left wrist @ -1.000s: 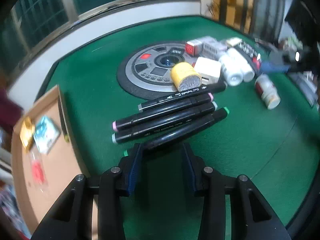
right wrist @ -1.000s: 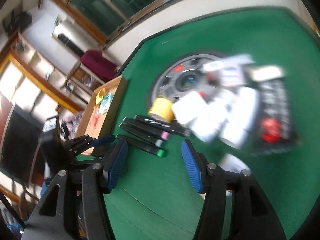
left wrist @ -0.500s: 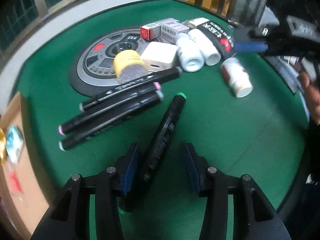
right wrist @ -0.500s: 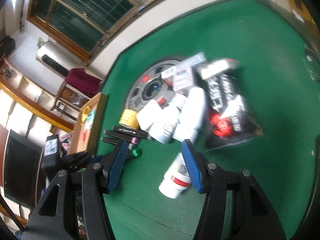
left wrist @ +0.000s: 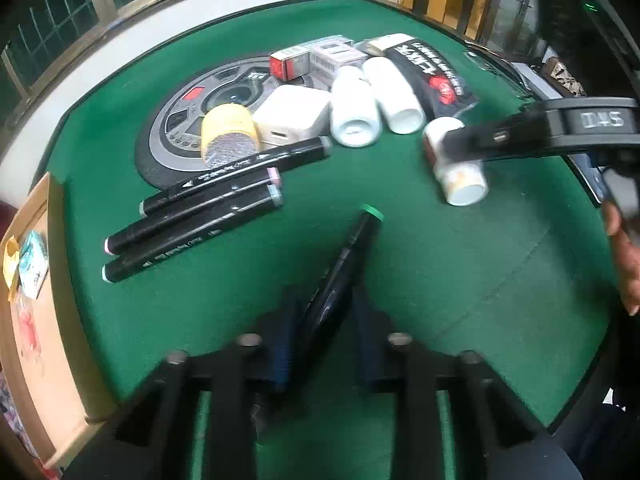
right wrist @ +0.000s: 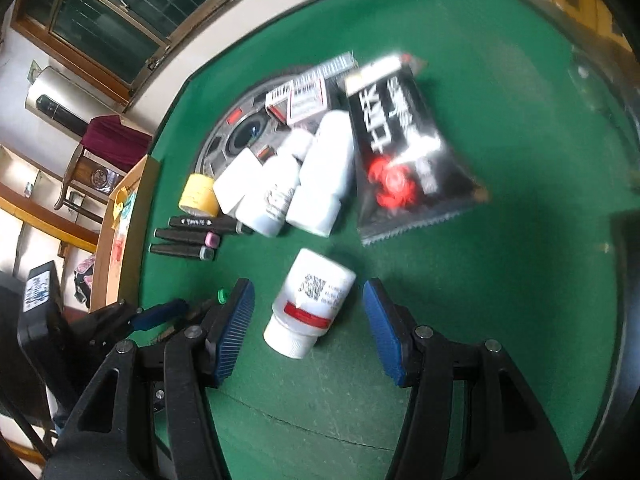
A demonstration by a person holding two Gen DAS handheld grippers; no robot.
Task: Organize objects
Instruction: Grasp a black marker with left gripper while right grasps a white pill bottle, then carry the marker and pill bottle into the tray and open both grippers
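Black marker with a green cap (left wrist: 344,264): your left hand-held gripper (left wrist: 324,336) was closing on it; right hand-held gripper (right wrist: 308,320), wide, straddled the white pill bottle (right wrist: 312,300); next, lift.

The table (left wrist: 440,264) wore matt green felt — napped, slightly creased. The markers (left wrist: 192,216) looked like glossy black plastic; the bottle (right wrist: 312,300), at six o'clock, smooth white plastic — paper-labelled.
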